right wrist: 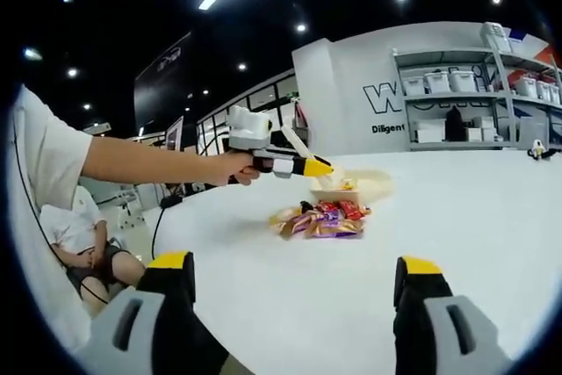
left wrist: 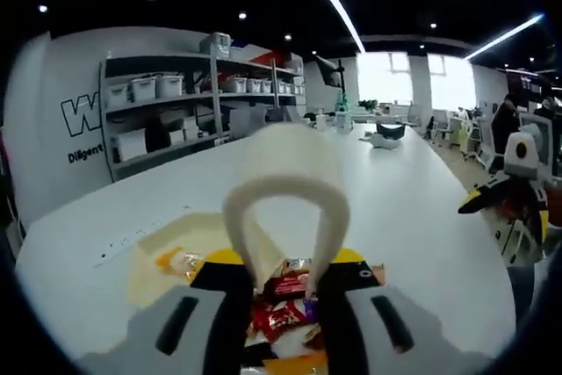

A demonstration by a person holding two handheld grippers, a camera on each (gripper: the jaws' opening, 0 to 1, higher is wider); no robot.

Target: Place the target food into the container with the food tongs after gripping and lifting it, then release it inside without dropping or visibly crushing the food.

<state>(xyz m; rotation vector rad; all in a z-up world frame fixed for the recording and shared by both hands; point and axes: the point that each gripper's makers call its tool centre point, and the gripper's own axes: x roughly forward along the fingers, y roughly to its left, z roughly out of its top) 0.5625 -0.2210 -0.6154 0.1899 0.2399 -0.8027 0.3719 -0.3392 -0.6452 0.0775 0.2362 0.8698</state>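
Cream plastic food tongs point(left wrist: 285, 208) were held in the left gripper point(left wrist: 285, 305), its jaws closed on them, tips down among the wrapped candies point(right wrist: 320, 217) on the white table point(right wrist: 457, 217). A pale container point(right wrist: 369, 183) stood just behind the pile. The right gripper point(right wrist: 294, 300) hovered apart, jaws wide with nothing between.

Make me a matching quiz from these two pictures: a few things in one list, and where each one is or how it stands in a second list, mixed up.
Things:
1. tongs
2. wrapped snacks
3. right gripper
4. storage boxes

Places or states:
A. on a shelf by the wall
B. jaws wide apart, holding nothing
C. clamped between the left gripper jaws
D. heaped on the white table

Pairs: 1-C, 2-D, 3-B, 4-A
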